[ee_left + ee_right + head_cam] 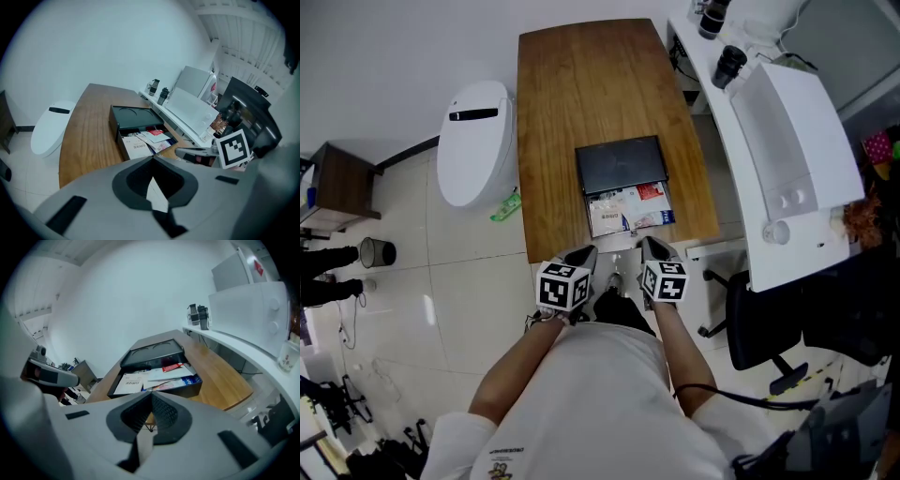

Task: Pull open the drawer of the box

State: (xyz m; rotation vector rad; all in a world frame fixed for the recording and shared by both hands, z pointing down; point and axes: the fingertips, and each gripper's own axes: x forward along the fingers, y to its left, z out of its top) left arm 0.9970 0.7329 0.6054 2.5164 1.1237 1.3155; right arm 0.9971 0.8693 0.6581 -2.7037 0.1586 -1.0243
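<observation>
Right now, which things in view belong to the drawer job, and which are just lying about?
Job:
black box
drawer, already pulled out, papers inside
left gripper and right gripper, both shut, empty
wooden table

Lying about:
white rounded unit on the floor
green item beside it
office chair
white machine

A black box (pixel 619 162) is being carried by the wooden table (pixel 581 84), lying toward the table's near edge and right of the table's middle. Its drawer (pixel 623 231) is being held open, stretching almost to the table's near edge, with papers (pixel 619 206) being kept inside.
</observation>
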